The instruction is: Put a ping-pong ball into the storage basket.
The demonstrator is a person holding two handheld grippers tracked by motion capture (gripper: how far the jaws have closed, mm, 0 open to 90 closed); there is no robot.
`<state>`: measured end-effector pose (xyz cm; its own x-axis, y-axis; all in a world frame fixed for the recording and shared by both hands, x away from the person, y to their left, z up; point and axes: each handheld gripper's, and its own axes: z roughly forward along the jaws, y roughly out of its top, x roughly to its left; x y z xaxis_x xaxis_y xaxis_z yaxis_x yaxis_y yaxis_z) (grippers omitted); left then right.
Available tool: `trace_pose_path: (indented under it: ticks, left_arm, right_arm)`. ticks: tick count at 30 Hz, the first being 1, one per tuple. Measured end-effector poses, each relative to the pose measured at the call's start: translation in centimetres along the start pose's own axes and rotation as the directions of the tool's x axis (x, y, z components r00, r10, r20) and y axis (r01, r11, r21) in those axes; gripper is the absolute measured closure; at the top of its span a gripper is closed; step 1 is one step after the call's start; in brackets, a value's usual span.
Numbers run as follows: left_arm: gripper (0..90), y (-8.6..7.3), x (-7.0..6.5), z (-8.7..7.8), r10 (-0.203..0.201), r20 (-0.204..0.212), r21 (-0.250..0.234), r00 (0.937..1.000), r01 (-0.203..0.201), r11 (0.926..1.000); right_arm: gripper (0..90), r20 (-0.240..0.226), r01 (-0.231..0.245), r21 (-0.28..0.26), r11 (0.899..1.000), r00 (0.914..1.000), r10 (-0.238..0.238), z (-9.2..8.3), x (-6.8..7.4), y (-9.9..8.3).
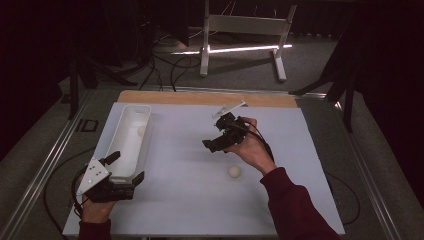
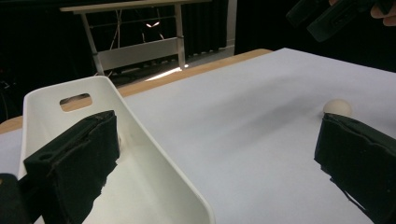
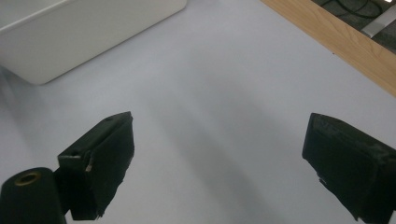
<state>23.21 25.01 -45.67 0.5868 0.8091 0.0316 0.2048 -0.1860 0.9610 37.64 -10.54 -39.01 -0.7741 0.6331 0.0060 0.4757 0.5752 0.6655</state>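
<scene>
Nearest in the high view, the left tool (image 1: 127, 170) sits at the near left of the desk (image 1: 190, 200), its jaws spread wide astride the near end wall of the white bin (image 1: 131, 145), gripping nothing. That view alone shows a second pale ball (image 1: 141, 130) inside the bin, while the left gripper view brings out the bin's handle slot. The small, round, cream ball (image 1: 234, 171) rests on the desk near the right, just nearer than the raised right tool (image 1: 216, 138), whose jaws gape empty.
</scene>
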Motion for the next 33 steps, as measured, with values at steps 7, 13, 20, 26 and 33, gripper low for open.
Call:
trace_pose_path:
  ticks: [7, 13, 20, 26, 33]
  left_arm:
    - [0.6, 0.0, 0.0, 0.0, -0.001, -0.001, 0.000, 1.0000, 0.001, 1.0000]
    - [0.7, 0.0, 0.0, 0.0, -0.001, 0.000, 0.000, 1.0000, 0.001, 1.0000]
    - [0.6, 0.0, 0.0, 0.0, 0.000, 0.001, 0.001, 1.0000, 0.000, 1.0000]
    - [0.6, 0.0, 0.0, 0.0, 0.000, -0.001, 0.001, 1.0000, 0.000, 1.0000]
    - [0.6, 0.0, 0.0, -0.1, 0.000, 0.000, -0.002, 1.0000, 0.000, 1.0000]
  right_arm:
    - [8.6, 0.000, 0.001, 0.007, 1.000, 1.0000, -0.001, 0.1, -0.1, -0.4]
    - [8.6, -0.005, 0.004, 0.013, 1.000, 1.0000, -0.004, 0.2, 0.0, -0.7]
    - [8.6, -0.007, -0.001, 0.018, 1.000, 1.0000, 0.001, 0.1, -0.1, -1.1]
    - [8.6, -0.009, -0.001, 0.028, 1.000, 1.0000, 0.001, 0.2, -0.2, -1.8]
    - [8.6, -0.007, -0.004, 0.031, 1.000, 1.0000, 0.004, 0.1, -0.4, -2.3]
